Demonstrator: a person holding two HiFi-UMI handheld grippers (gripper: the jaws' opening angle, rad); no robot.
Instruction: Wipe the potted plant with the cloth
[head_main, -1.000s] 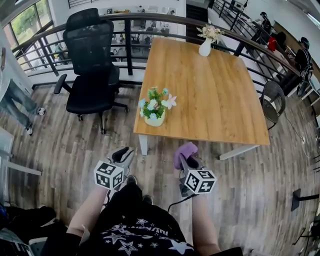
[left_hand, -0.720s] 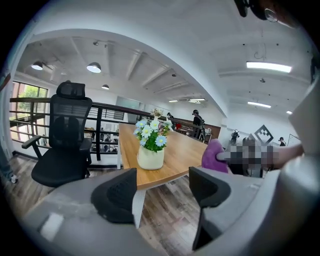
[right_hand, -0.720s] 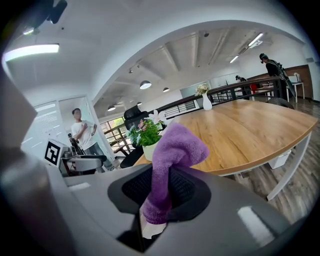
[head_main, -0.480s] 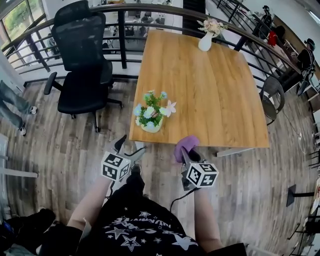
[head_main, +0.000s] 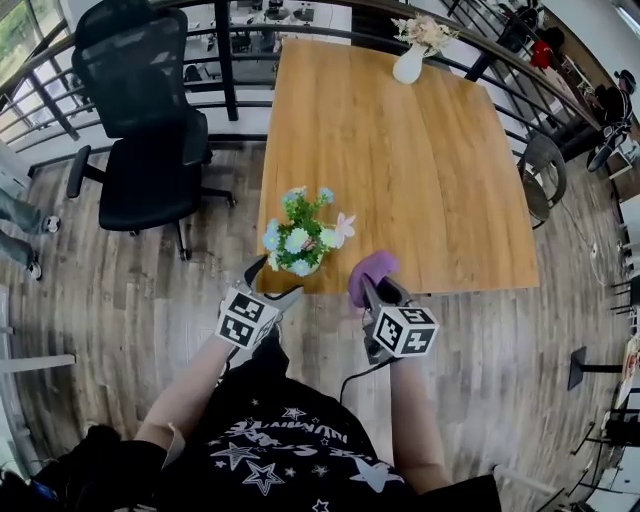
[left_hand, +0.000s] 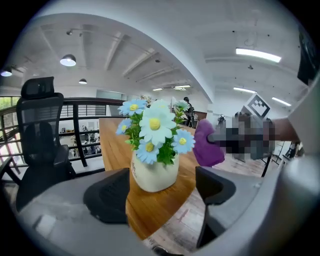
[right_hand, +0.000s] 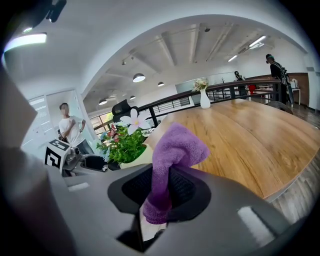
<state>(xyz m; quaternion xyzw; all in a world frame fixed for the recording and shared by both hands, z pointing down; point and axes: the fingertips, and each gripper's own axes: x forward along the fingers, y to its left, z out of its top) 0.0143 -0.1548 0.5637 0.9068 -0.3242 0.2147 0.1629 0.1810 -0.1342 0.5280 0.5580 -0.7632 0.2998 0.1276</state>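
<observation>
Table (head_main: 420, 170) edge: plant (left_hand: 154, 150) before left tongs (left_hand: 163, 194)

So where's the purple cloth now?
In the head view the purple cloth is clamped in the right gripper, at the wooden table's near edge, just right of the potted plant.

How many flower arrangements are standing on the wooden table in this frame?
2. The potted plant stands at the near left corner of the table; a white vase of flowers stands near its far edge. Nearly all its top shows, so none seems hidden.
</observation>
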